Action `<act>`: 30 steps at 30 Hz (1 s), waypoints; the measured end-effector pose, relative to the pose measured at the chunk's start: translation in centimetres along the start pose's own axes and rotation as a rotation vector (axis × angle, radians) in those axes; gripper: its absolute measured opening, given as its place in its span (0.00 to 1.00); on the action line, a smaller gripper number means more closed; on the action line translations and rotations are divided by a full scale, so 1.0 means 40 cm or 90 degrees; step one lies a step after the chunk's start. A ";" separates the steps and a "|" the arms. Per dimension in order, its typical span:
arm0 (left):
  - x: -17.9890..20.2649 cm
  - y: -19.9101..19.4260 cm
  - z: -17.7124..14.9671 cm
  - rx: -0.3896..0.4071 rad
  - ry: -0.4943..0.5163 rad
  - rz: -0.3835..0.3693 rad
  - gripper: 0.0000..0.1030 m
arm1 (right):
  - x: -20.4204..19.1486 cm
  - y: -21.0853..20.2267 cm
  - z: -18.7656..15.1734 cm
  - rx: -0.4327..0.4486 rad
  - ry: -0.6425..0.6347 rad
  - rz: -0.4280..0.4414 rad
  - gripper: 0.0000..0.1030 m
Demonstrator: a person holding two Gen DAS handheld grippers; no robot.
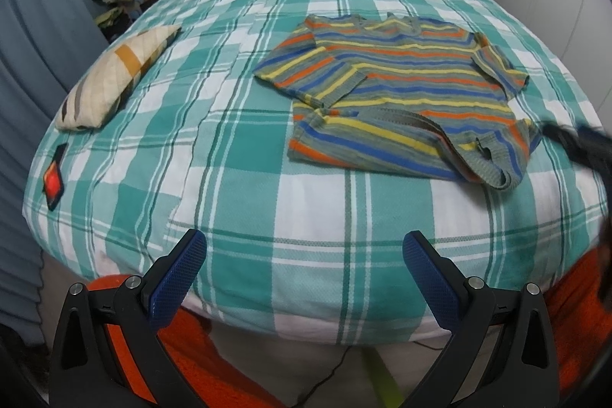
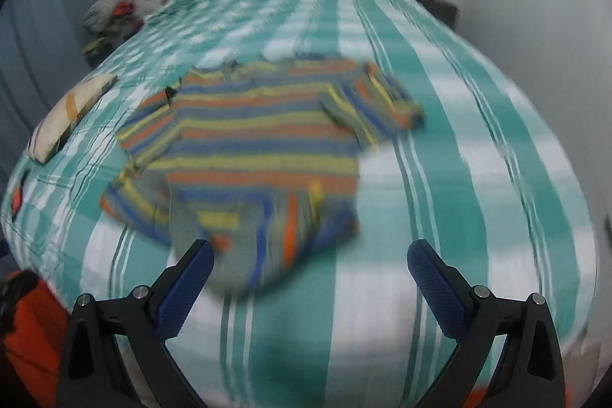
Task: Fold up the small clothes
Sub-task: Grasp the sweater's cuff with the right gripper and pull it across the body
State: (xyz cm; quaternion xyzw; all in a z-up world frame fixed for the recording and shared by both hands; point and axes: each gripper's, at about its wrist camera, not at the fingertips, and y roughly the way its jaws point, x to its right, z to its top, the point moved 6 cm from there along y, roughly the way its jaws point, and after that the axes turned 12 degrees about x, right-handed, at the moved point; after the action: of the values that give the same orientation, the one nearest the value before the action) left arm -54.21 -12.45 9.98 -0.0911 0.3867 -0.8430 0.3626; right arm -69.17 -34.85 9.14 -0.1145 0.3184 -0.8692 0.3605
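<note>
Striped knit shirt lying near bed's front edge, hem rumpled | you're holding left gripper and right gripper wide, empty, readying a hem grasp.

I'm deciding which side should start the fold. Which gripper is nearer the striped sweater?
Right. The right gripper hangs open just short of the striped sweater's near hem. The left gripper is open too, back at the bed's near edge, left of the sweater.

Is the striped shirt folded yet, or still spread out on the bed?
Mostly spread: the striped shirt lies flat on the bed, sleeves out, only its near hem rumpled and turned over. No fold made.
</note>
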 end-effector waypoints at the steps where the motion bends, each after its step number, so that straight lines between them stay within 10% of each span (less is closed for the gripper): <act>1: -0.003 0.000 -0.001 -0.001 -0.001 0.002 0.99 | -0.015 0.036 0.025 -0.004 -0.013 0.022 0.97; 6: -0.041 0.009 -0.014 -0.014 -0.020 0.007 0.99 | -0.078 0.244 -0.040 -0.212 -0.108 0.132 0.91; 8: -0.068 0.007 -0.026 -0.016 -0.028 0.013 0.99 | -0.077 0.245 -0.108 -0.284 -0.126 0.158 0.35; 11: -0.110 0.013 -0.055 -0.028 -0.054 0.022 0.99 | -0.047 0.134 -0.168 -0.292 -0.134 0.197 0.20; 17: -0.123 0.044 -0.087 -0.059 -0.094 -0.003 0.99 | 0.133 0.005 -0.263 -0.323 -0.147 0.078 0.23; 20: -0.114 0.046 -0.081 -0.057 -0.085 -0.002 0.99 | 0.159 -0.028 -0.227 -0.282 -0.150 0.036 0.62; 30: -0.152 0.027 -0.075 -0.043 -0.110 0.006 0.99 | -0.257 0.147 0.002 -0.147 -0.108 0.312 0.63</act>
State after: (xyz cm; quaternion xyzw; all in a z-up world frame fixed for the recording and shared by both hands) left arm -50.55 -7.05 7.92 -0.1742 0.3827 -0.8168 0.3950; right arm -58.54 -30.85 5.79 -0.1470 0.4021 -0.7016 0.5696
